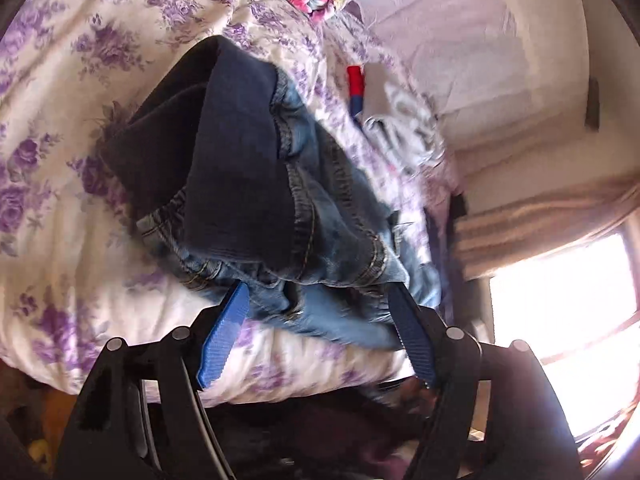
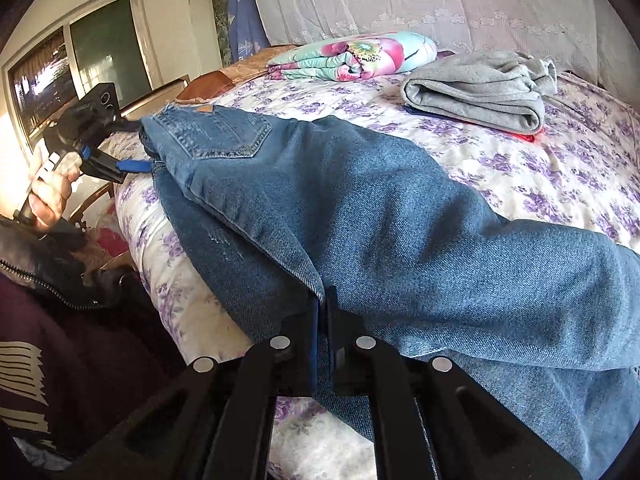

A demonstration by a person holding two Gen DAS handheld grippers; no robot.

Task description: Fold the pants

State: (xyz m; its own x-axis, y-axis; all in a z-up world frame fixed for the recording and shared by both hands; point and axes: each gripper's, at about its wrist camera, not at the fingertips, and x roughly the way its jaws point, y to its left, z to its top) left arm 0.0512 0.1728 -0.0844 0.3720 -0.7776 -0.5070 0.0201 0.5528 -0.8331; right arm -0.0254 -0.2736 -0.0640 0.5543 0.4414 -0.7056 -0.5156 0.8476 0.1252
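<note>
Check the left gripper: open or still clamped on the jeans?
Open. The left gripper has its blue pads spread apart, with the jeans waist end lying loose between them on the bed.

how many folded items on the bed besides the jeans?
2. A grey folded garment lies right of the jeans, on top of something red. A floral folded quilt sits behind, toward the headboard. More may lie out of view.

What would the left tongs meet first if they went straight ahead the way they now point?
Probably the jeans: the left tongs stand open right at the bunched waist end, which lies on the floral bedspread. The denim fills the line ahead; depth is hard to judge through the fisheye.
</note>
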